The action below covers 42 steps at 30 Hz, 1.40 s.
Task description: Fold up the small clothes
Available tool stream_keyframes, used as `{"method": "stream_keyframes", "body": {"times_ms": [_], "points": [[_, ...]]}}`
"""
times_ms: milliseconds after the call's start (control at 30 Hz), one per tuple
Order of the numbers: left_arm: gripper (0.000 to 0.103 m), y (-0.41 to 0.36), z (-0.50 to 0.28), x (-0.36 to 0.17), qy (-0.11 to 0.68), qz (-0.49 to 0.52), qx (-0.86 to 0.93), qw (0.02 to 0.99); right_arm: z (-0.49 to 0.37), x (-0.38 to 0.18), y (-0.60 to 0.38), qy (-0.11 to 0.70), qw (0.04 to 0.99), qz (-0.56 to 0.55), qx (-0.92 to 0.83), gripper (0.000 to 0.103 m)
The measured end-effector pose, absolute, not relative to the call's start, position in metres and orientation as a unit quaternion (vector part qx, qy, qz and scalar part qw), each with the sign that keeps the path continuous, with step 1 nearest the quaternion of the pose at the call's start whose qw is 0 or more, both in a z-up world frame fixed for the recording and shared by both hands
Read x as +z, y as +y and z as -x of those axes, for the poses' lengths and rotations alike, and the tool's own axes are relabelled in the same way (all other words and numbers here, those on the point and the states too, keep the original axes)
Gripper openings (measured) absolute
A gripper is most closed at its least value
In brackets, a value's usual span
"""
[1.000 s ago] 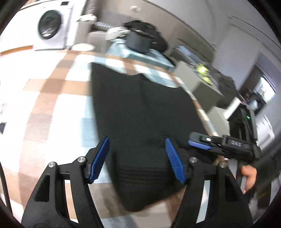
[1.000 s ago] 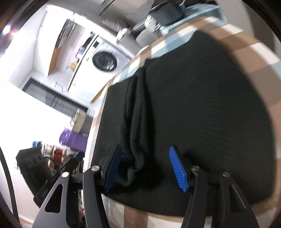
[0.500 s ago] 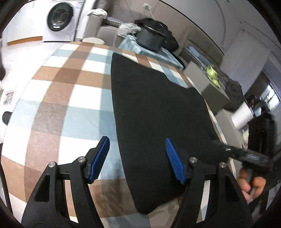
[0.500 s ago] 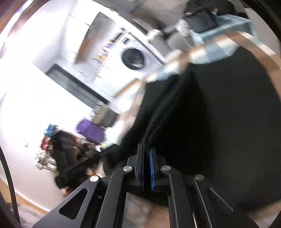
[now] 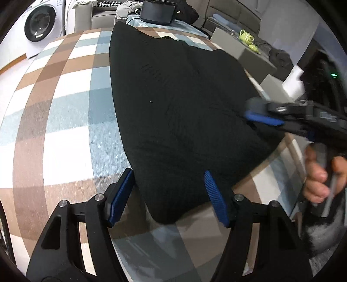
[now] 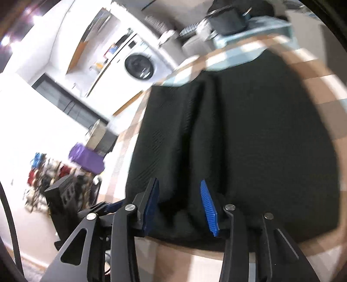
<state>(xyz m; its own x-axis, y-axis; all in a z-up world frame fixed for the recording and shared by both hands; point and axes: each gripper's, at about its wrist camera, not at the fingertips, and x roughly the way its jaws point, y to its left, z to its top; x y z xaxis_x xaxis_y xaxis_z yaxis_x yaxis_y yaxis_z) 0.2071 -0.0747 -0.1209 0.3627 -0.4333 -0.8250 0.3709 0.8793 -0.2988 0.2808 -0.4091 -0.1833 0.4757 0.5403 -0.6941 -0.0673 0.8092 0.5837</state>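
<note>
Nearest, the left gripper (image 5: 169, 195) hangs with jaws wide apart, gripping nothing, over the near corner of the black garment (image 5: 180, 108). The right gripper (image 6: 180, 206), jaws parted and empty, straddles its rumpled edge. The garment is spread across the checked desk (image 5: 65, 121), washing machine (image 5: 40, 23) beyond.

A table covered in a checked brown, blue and white cloth (image 5: 65, 104) fills the foreground. Behind it a white front-loading washing machine (image 5: 40, 23) stands against a pale wall, beside a grey sofa (image 5: 102, 18). Grey boxes (image 5: 247, 56) sit on the right. Bright light washes out the floor (image 6: 32, 134).
</note>
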Motion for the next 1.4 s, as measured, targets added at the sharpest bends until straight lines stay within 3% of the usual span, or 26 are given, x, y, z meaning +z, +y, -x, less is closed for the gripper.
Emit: {"method": "stream_keyframes", "body": {"times_ms": [133,233,333,400,600,667,700,833,900,933,1033,1100,1200,1300,1333,1400], "points": [[0.064,-0.058,-0.2,-0.11,0.493,0.063,-0.241,0.834,-0.301,-0.207,-0.382,0.509,0.799,-0.252,0.198,0.043],[0.064,-0.04,-0.201,-0.099,0.474,0.092,-0.226,0.846,-0.309,-0.22,-0.367,0.515,0.792,-0.263,0.195,0.009],[0.064,-0.026,-0.204,-0.09,0.459,0.123,-0.218,0.852,-0.291,-0.177,-0.362,0.433,0.834,-0.245,0.24,0.009],[0.064,-0.025,-0.208,-0.089,0.459,0.129,-0.213,0.853,-0.28,-0.16,-0.363,0.423,0.85,-0.214,0.231,0.009],[0.065,-0.049,-0.214,-0.101,0.481,0.098,-0.219,0.843,-0.29,-0.198,-0.376,0.515,0.814,-0.202,0.178,0.014],[0.065,-0.057,-0.213,-0.108,0.495,0.086,-0.222,0.835,-0.277,-0.199,-0.384,0.509,0.806,-0.223,0.205,0.037],[0.065,-0.06,-0.211,-0.111,0.5,0.083,-0.225,0.832,-0.274,-0.201,-0.385,0.508,0.801,-0.23,0.219,0.042],[0.066,-0.07,-0.204,-0.119,0.503,0.058,-0.231,0.831,-0.258,-0.209,-0.38,0.507,0.792,-0.225,0.256,0.044],[0.066,-0.073,-0.204,-0.119,0.505,0.05,-0.233,0.83,-0.269,-0.208,-0.384,0.501,0.804,-0.198,0.252,0.025],[0.066,-0.073,-0.204,-0.119,0.506,0.053,-0.235,0.828,-0.271,-0.208,-0.383,0.5,0.803,-0.199,0.257,0.008],[0.066,-0.065,-0.205,-0.112,0.499,0.071,-0.235,0.831,-0.266,-0.189,-0.399,0.448,0.797,-0.255,0.314,0.007],[0.066,-0.057,-0.207,-0.106,0.49,0.081,-0.226,0.838,-0.264,-0.187,-0.404,0.472,0.806,-0.229,0.274,0.007],[0.066,-0.047,-0.216,-0.103,0.486,0.091,-0.21,0.844,-0.268,-0.198,-0.402,0.52,0.799,-0.197,0.23,0.01],[0.066,-0.042,-0.225,-0.103,0.487,0.095,-0.196,0.846,-0.272,-0.186,-0.411,0.501,0.809,-0.21,0.223,0.029],[0.066,-0.04,-0.227,-0.103,0.487,0.096,-0.196,0.846,-0.277,-0.181,-0.415,0.489,0.815,-0.221,0.22,0.042],[0.066,-0.039,-0.232,-0.102,0.483,0.097,-0.189,0.85,-0.294,-0.176,-0.416,0.478,0.821,-0.236,0.203,0.044]]}}
